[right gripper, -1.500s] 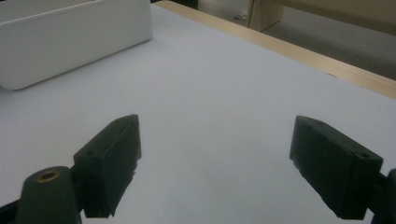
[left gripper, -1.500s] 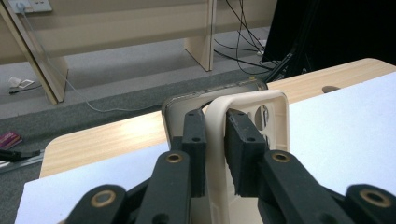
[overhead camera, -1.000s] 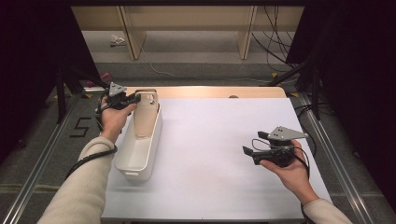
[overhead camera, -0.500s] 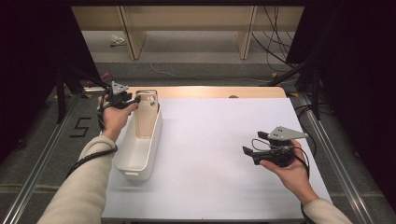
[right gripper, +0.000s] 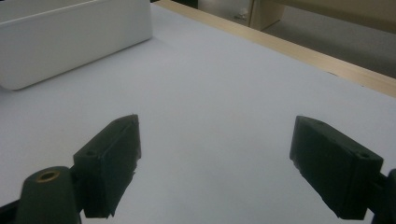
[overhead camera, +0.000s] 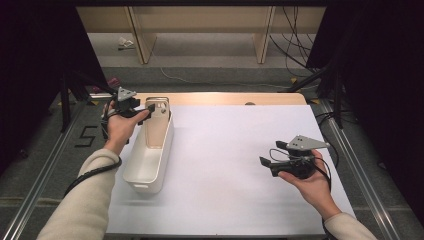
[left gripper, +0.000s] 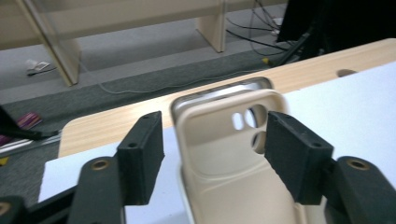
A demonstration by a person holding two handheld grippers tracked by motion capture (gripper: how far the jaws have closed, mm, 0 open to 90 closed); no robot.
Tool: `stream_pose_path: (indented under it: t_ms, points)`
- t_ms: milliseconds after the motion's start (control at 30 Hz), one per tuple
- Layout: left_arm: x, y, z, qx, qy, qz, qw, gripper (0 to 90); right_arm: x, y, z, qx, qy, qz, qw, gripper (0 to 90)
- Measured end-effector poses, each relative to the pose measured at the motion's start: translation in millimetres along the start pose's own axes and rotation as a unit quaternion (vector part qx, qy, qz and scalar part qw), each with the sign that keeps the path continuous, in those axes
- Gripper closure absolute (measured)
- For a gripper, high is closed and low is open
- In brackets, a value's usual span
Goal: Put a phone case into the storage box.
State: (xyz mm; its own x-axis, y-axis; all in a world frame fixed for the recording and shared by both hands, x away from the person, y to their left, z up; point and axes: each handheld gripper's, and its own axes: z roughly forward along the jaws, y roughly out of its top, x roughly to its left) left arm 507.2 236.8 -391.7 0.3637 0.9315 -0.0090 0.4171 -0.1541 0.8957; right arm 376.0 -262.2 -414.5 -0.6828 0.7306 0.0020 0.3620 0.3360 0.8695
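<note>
A beige phone case [overhead camera: 159,125] with round camera holes stands upright at the far end of a long white bin [overhead camera: 145,170] on the table's left side. A grey rim [left gripper: 219,91] shows just behind the case. My left gripper [overhead camera: 146,111] is at the case's top from the left. Its jaws have just been opening, and the case [left gripper: 224,158] stands between them with a gap at the left pad. At the right of the table a hand holds my right gripper [overhead camera: 270,154] open above the white sheet, with nothing between its fingers [right gripper: 215,158].
A white sheet [overhead camera: 225,165] covers the table, and a wooden strip [overhead camera: 225,98] with a small hole [overhead camera: 249,103] runs along the far edge. Beyond it are wooden shelf legs [overhead camera: 264,35] and floor cables. Dark curtains flank both sides.
The left gripper's jaws have spread apart from the phone case, which stays standing in the bin. The right hand has not moved.
</note>
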Motion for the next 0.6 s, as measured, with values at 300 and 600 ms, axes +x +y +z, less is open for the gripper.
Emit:
stream_pose_path:
  t_ms: [300,600]
  points:
    - [-2.9,0.8,-18.9,-0.022,-0.025,-0.023,0.9992,23.8,0.0,0.2,-0.5,-0.001,0.000,0.001,1.0000,17.1]
    - [-9.8,-0.4,-37.8,-0.016,-0.027,0.005,0.9995,15.0,-0.5,-0.3,-0.4,0.000,0.000,0.003,1.0000,17.0]
